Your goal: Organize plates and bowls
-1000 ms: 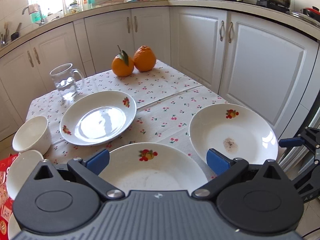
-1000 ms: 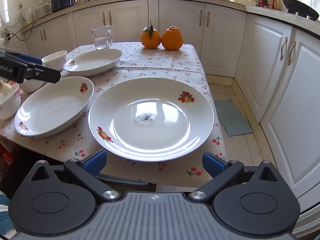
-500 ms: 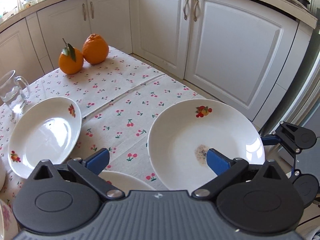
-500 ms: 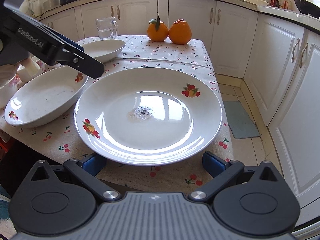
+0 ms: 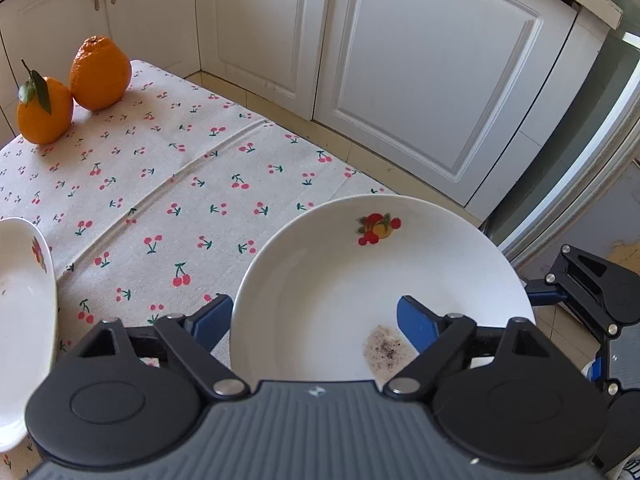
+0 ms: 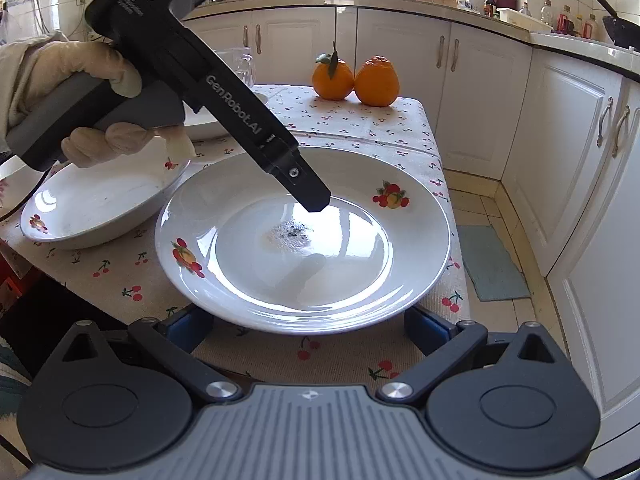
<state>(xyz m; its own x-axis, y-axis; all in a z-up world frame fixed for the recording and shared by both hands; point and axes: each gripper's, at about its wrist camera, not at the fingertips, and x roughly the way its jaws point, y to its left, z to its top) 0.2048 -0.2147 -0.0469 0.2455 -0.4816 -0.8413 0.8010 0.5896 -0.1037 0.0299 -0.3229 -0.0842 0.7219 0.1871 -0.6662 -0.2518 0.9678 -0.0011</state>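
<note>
My left gripper (image 5: pixel 314 320) hangs with jaws apart, straddling the near rim of the speckled plate (image 5: pixel 340 280) on the cherry-print tablecloth (image 5: pixel 180 184). My right gripper (image 6: pixel 308 330) waits spread at that plate's opposite edge, seemingly not touching. A second plate (image 6: pixel 92 204) sits alongside.

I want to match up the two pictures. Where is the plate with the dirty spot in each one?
Left wrist view: the plate sits low and right of centre, just beyond the left tool.
Right wrist view: the plate fills the middle, just beyond the right tool.
Shared landmark: the two oranges at the far end of the table.
</note>
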